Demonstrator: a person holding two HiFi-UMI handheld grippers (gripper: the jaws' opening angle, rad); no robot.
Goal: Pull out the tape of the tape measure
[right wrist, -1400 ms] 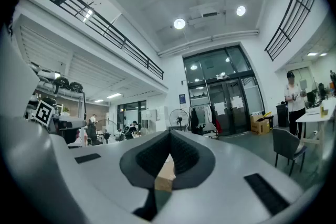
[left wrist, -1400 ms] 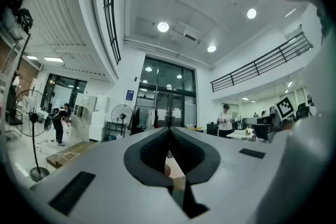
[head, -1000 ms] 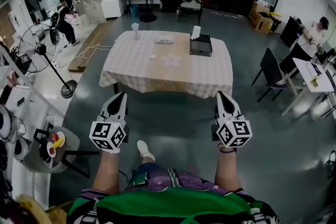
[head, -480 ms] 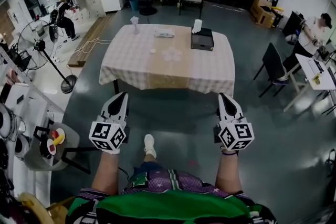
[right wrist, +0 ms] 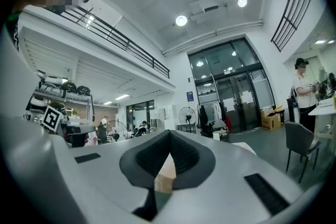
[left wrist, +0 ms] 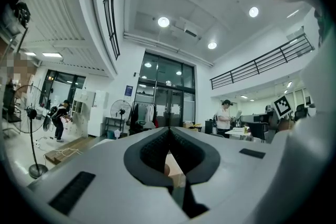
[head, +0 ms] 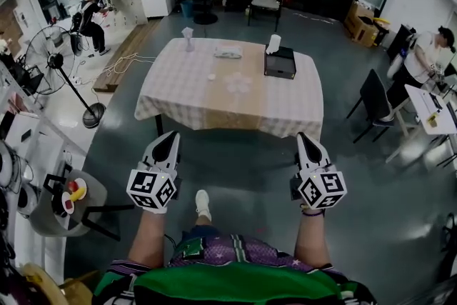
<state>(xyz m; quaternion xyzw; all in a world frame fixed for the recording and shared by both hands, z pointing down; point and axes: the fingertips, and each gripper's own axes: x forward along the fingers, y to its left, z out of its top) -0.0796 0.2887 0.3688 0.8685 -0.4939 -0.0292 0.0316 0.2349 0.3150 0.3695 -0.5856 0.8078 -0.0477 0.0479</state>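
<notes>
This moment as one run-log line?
stage: no grasp yet | left claw: shut, empty | right claw: shut, empty | table: ahead of both claws | tape measure: not made out

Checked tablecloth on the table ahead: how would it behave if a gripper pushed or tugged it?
Probably floppy: the checked tablecloth hangs over the edges in soft folds. A push would likely bunch or slide it. A tug could drag along the black box standing on it.

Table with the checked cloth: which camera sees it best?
The head view: it looks down on the whole table. Both gripper views look level and show only a pale sliver of it past their own jaws.
</notes>
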